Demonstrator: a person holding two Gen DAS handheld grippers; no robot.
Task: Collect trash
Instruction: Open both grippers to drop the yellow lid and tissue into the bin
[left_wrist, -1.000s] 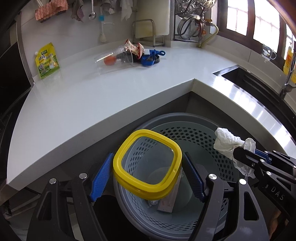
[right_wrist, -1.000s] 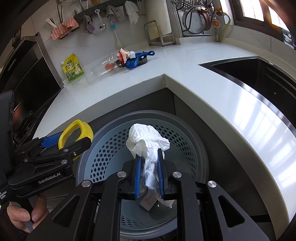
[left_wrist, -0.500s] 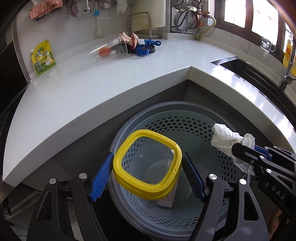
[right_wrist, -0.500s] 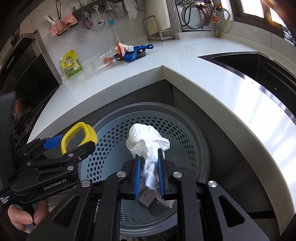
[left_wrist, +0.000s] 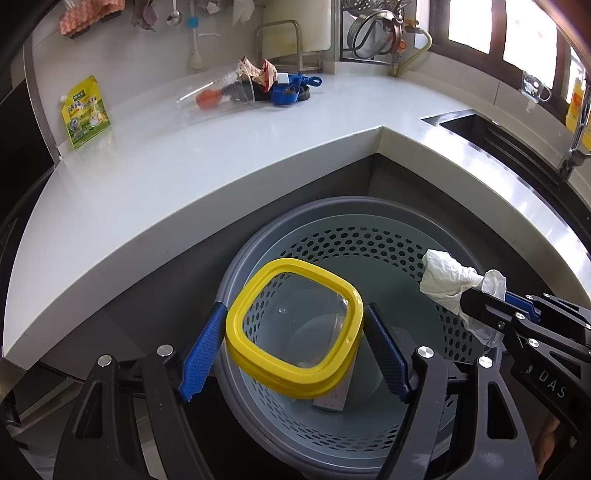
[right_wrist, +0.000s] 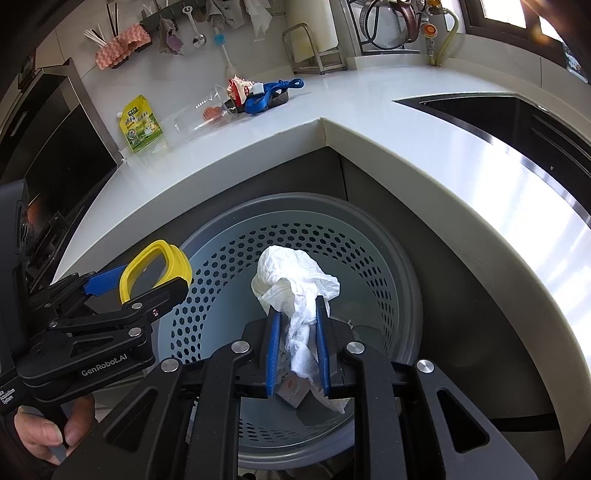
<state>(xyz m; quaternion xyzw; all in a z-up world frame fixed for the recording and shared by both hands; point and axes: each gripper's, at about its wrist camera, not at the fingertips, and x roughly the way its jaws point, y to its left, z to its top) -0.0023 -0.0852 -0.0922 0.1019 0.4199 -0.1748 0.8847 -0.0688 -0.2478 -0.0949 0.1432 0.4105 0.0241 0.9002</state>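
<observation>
My left gripper (left_wrist: 295, 347) is shut on a clear plastic container with a yellow rim (left_wrist: 295, 384) and holds it over the grey perforated trash basket (left_wrist: 369, 236). It also shows in the right wrist view (right_wrist: 173, 266). My right gripper (right_wrist: 295, 332) is shut on a crumpled white tissue (right_wrist: 291, 280) above the same basket (right_wrist: 369, 258). The tissue shows at the right of the left wrist view (left_wrist: 447, 284). A small carton (left_wrist: 330, 400) lies on the basket's bottom.
On the white corner counter (left_wrist: 166, 177) lie a clear plastic cup (left_wrist: 210, 98), a crumpled snack wrapper (left_wrist: 258, 72), a blue strap (left_wrist: 291, 88) and a yellow-green pouch (left_wrist: 85, 110). A sink (right_wrist: 517, 122) is at the right.
Both grippers have moved down and closer over the basket, which now fills more of each view. Both grips are unchanged.
</observation>
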